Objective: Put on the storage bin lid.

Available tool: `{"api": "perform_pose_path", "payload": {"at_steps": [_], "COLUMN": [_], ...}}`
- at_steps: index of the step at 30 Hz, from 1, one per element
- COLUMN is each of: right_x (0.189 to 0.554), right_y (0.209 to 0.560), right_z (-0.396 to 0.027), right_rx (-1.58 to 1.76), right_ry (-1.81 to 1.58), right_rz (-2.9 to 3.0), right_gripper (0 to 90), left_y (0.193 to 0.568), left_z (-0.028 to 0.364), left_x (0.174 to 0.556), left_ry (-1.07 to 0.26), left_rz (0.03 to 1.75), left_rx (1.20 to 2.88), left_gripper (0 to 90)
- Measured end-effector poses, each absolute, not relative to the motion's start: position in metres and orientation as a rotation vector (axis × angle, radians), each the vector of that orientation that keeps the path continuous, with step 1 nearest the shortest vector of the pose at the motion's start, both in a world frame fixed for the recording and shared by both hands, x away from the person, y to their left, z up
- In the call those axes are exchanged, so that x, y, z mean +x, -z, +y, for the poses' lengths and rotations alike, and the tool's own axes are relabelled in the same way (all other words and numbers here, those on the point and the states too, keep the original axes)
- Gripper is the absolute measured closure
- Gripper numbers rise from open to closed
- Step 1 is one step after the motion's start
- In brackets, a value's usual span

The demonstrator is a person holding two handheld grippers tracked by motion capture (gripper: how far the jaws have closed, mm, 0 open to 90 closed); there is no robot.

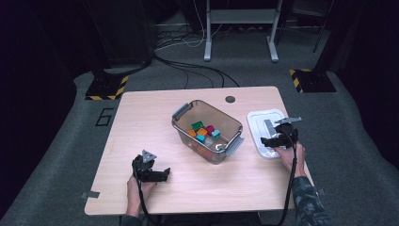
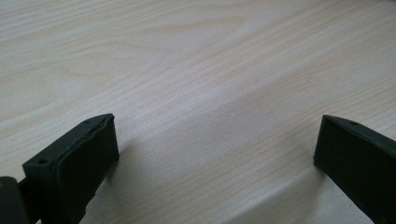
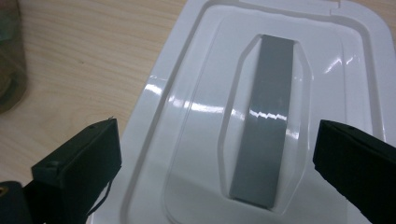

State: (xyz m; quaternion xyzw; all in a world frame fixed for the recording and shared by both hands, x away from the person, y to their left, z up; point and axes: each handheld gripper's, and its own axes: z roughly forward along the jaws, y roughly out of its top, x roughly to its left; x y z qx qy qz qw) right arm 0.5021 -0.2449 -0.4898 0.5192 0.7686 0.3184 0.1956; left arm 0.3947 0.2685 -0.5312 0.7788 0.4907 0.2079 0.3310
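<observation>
Right tongs (image 1: 271, 140) hovered over the white lid (image 1: 261, 123), jaws spread wide apart and gripping nothing. Seen along the right gripper view, the two black jaws flanked the lid (image 3: 196, 93), with its grey handle strip (image 3: 265, 121) lying in a recessed panel between them; whether the jaws touched the plastic could not be told. The lid lay flat on the table (image 1: 141, 122) near its right edge, just beside the clear storage bin (image 1: 207, 131) and apart from it.

Left tongs (image 1: 160, 175) rested low over the near left part of the table, well apart from the bin, jaws likewise wide apart and empty. In the left gripper view, bare pale wood grain (image 2: 196, 70) lay between the jaws.

The bin stood near the middle of the table, turned at an angle, with a grey latch at each short end. Inside lay a cluster of small coloured blocks (image 1: 203, 131): green, orange, teal and magenta. A person's hands held both tongs, the right sleeve (image 1: 308, 200) patterned in camouflage. Cables (image 1: 188, 70) trailed across the grey carpet beyond the table.
</observation>
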Motion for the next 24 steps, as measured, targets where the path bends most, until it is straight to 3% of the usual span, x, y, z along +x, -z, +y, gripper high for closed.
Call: {"api": "perform_pose_path", "payload": {"at_steps": [9,24], "right_x": [0.522,0.545], "right_y": [0.488,0.497], "right_z": [-0.25,-0.252], "right_rx": [1.494,1.56], "right_ry": [-0.887,-0.839], "right_rz": [2.143,2.145], "right_gripper": [6.2,33.8], "left_y": [0.531,0.531], "left_z": [0.268,0.268], "left_x": [0.395,0.395], "left_ry": [-0.544,-0.544], "left_rz": [1.282,1.282], "left_rx": [2.036,2.036], "left_gripper": [0.0,0.0]}}
